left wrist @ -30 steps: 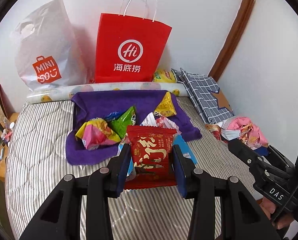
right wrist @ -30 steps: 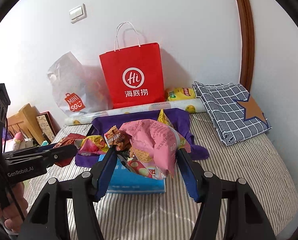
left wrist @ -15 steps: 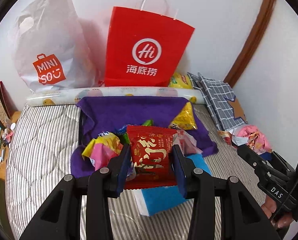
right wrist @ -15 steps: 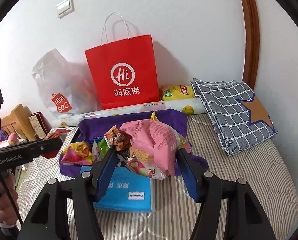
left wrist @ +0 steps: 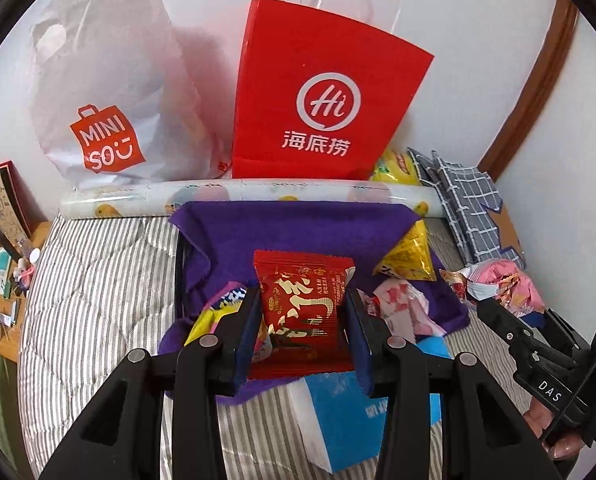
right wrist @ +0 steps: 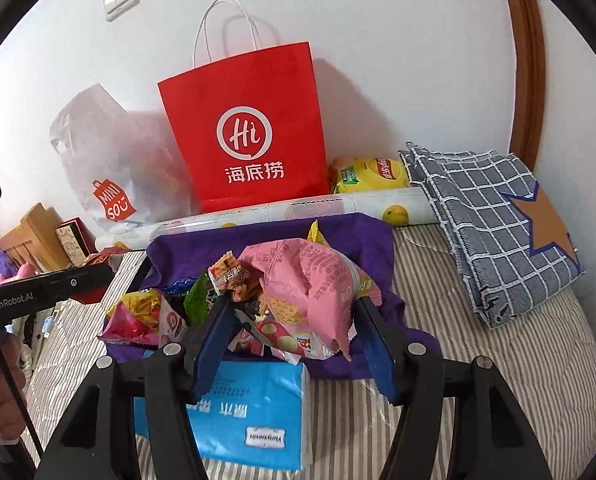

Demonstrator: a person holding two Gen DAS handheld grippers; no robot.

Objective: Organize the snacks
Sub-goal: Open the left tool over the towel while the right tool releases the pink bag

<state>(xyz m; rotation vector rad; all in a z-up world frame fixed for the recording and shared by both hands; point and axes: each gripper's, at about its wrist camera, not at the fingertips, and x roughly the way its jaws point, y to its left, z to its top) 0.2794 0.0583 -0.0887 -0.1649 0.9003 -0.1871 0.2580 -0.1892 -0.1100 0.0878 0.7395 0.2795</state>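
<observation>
My left gripper is shut on a red snack packet with gold lettering, held above the purple cloth. My right gripper is shut on a crumpled pink snack bag bunched with other small wrappers, also above the purple cloth. Loose snacks lie on the cloth: a gold triangular pack, a pink-white pack, a yellow-pink bag. A red paper "Hi" bag stands open at the wall behind; it also shows in the right wrist view.
A white Miniso plastic bag leans left of the red bag. A printed paper roll lies along the cloth's far edge. A blue tissue pack lies below the grippers. A checked folded cloth and a yellow chips bag sit right.
Both grippers have moved forward toward the red paper bag with their snacks still held; the bag looms larger and the blue tissue pack now lies under them.
</observation>
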